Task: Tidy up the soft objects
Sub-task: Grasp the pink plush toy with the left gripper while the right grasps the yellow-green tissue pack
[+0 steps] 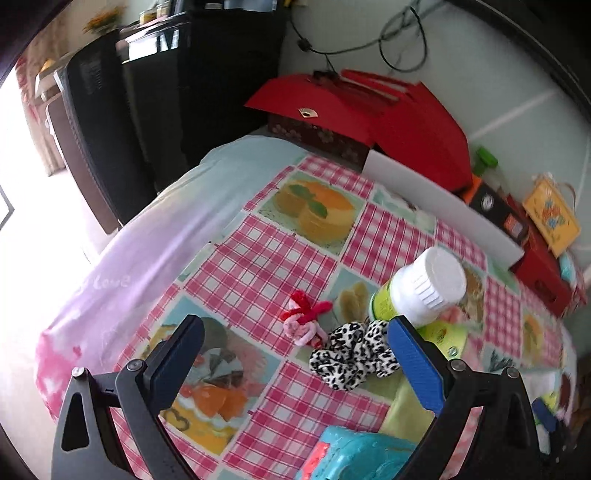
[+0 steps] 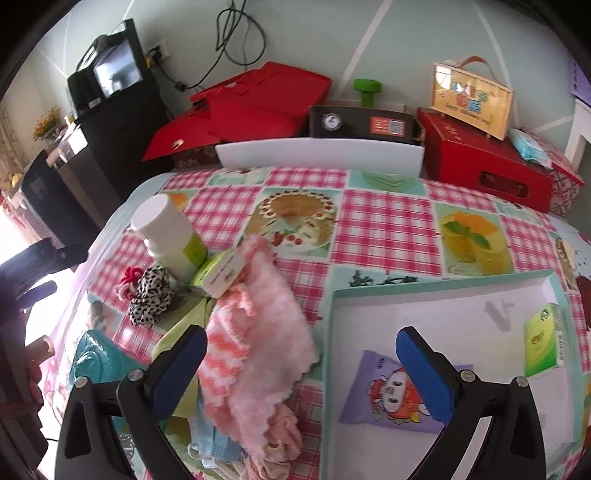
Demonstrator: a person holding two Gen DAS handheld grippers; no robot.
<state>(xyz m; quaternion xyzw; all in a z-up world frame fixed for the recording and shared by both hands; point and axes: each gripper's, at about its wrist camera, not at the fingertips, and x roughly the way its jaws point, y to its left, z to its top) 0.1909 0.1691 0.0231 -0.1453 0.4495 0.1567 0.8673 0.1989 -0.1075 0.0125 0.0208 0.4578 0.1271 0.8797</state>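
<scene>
both tools gape empty: left tool point(image 1: 295, 345) by the leopard scrunchie point(image 1: 352, 352), right tool point(image 2: 301, 356) beside the pink cloth point(image 2: 255, 332).

Pale green wall point(image 2: 424, 33) across the top, crossed by thin white lines. Black cables point(image 2: 236, 33) hanging on it, going to a white socket point(image 2: 159, 50) at upper left. Tall black cabinet point(image 2: 122, 122) below, a small screen point(image 2: 116, 68) on top. Strong white daylight point(image 1: 22, 155) at far left. Yellow flowers point(image 2: 46, 120) at left edge.
</scene>
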